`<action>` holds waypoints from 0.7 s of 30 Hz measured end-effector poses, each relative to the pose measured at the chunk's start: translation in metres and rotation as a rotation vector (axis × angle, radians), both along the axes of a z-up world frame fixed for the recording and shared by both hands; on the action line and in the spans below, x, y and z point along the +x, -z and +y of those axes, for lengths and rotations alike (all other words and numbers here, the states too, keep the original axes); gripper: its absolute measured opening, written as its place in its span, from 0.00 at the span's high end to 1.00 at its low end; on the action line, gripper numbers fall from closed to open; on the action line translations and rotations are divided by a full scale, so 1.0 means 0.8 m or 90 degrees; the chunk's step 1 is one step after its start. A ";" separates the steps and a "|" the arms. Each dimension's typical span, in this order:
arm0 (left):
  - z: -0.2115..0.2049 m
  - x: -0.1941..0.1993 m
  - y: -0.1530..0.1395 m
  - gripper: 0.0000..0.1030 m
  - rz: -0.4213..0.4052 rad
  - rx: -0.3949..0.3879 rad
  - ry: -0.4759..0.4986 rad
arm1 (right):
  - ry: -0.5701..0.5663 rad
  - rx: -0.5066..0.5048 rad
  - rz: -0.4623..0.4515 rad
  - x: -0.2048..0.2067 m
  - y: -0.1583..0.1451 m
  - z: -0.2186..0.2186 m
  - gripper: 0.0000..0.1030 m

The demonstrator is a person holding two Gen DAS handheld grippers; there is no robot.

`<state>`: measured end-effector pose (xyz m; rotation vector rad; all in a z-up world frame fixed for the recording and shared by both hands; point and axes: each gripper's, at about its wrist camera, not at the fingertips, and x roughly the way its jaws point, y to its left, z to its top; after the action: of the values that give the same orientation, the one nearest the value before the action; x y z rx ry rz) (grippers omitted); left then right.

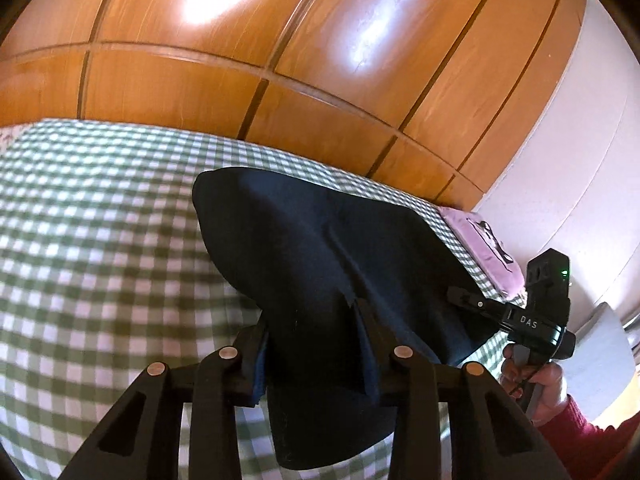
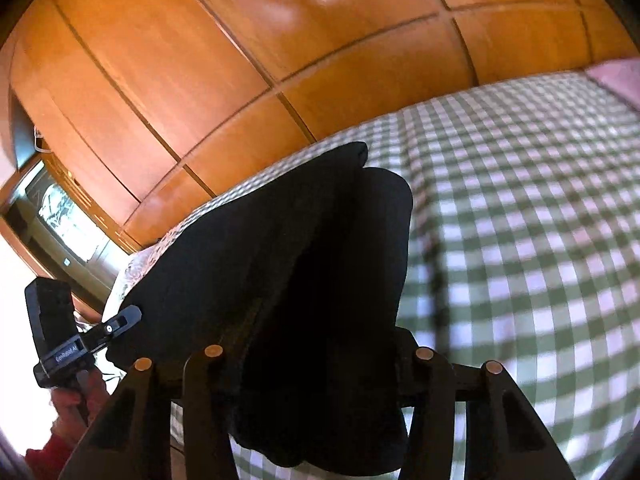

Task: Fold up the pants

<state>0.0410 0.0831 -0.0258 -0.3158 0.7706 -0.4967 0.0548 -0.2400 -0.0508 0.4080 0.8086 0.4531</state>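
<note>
Dark navy pants [image 1: 320, 248] are bunched between the fingers of the left gripper [image 1: 316, 320], which are clenched on the cloth, with a loose flap hanging below them; in the right wrist view the same pants [image 2: 280, 240] are pinched likewise in the right gripper [image 2: 320, 332], its jaws clamped on a thick gathered fold. The garment is held up between the two grippers, above a green-and-white checked bed cover [image 1: 100, 220]; its far end droops toward the cover. The fabric is judged soft, limp and light, prone to sagging and creasing, not slippery; hold is best taken at a hem or waistband edge, where layers can be kept aligned. Behind the bed a glossy wooden wardrobe [image 1: 240, 40] is seen; a pink pillow [image 1: 488, 248] lies at the cover's far corner.
</note>
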 end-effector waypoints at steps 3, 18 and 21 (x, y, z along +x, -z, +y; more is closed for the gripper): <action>-0.001 0.017 -0.005 0.64 -0.012 0.016 -0.008 | -0.005 -0.003 -0.026 0.018 -0.008 0.009 0.51; 0.006 0.153 0.005 0.64 -0.014 0.024 -0.070 | -0.005 -0.023 -0.094 0.147 -0.013 0.037 0.51; 0.002 0.181 0.010 0.64 -0.013 0.036 -0.078 | -0.003 -0.029 -0.095 0.173 -0.008 0.039 0.51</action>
<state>0.1860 0.0845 -0.0340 -0.3022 0.7396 -0.3617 0.1933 -0.2087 -0.0445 0.3260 0.6740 0.4629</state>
